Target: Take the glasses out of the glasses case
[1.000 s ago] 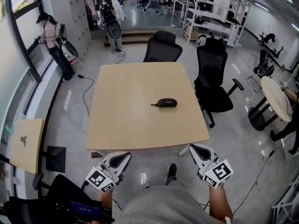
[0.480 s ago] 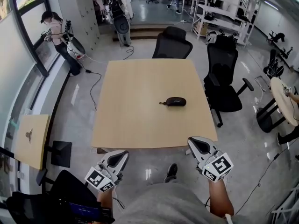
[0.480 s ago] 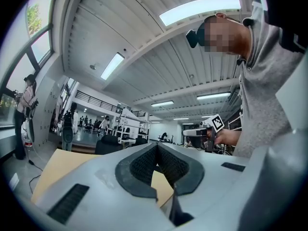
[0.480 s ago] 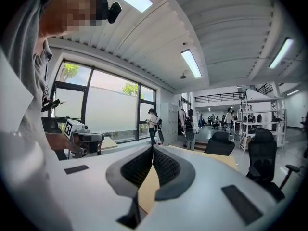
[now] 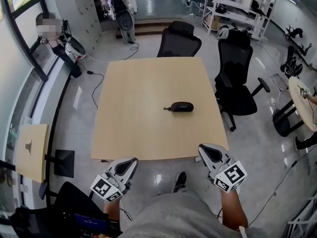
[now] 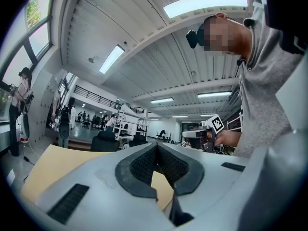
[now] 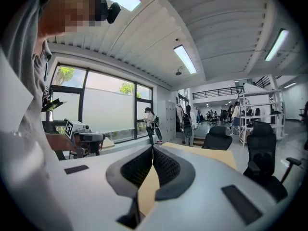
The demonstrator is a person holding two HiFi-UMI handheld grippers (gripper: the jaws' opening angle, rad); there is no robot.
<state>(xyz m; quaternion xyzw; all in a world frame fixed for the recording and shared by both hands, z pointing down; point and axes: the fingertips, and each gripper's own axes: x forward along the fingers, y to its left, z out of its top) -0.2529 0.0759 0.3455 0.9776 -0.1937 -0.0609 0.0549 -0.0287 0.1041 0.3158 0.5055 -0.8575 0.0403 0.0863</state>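
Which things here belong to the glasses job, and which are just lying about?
Job: glasses case, closed, on the table; left gripper and right gripper, both shut and empty.
Lying about: far chair, right chair, side table, shelving.

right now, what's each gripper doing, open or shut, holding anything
grey left gripper: shut, holding nothing.
grey right gripper: shut, holding nothing.

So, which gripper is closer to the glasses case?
Right. Both are at the table's near edge: the right gripper slightly right of the glasses case, the left gripper farther off to its left.
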